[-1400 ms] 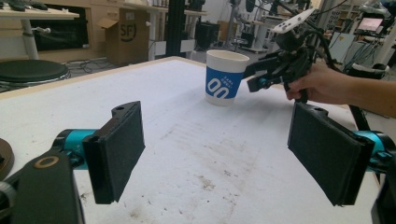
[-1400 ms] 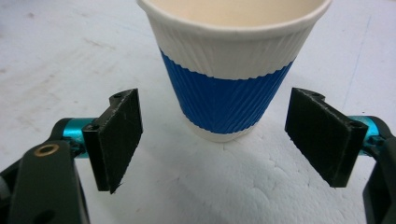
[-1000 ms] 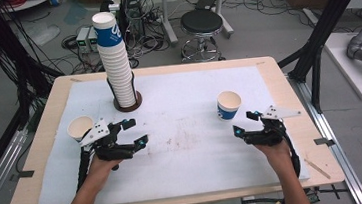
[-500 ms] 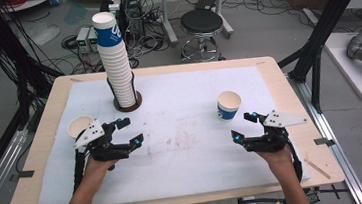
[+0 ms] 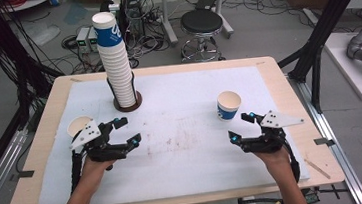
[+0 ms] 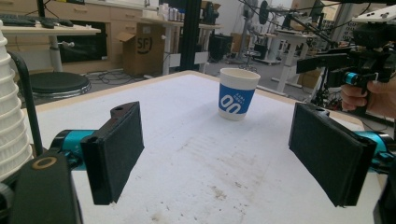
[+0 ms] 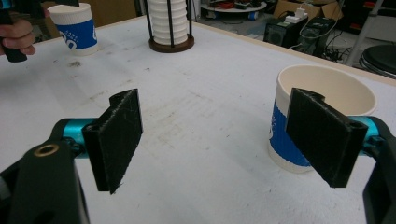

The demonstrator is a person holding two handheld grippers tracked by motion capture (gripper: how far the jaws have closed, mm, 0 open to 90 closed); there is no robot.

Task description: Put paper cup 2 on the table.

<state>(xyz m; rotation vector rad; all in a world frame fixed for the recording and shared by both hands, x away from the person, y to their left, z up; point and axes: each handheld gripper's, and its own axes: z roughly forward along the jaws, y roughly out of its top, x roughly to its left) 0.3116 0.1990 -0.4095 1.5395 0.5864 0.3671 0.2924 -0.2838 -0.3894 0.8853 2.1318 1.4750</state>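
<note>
first, keep both jaws spread; swing the empty right gripper (image 5: 241,128) around the right cup (image 5: 229,105), while the empty left gripper (image 5: 124,131) waits.

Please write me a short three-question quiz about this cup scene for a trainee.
1. True or false: the right gripper is closed on the cup on the right.
2. How many single paper cups stand on the white mat, apart from the tall cup stack?
3. What is between the pads of the left gripper? A) a cup B) nothing C) the stack's stand

Key:
1. False: its jaws are open and the cup stands beside them, free.
2. Two: the cup on the right and the cup on the left.
3. B
</note>
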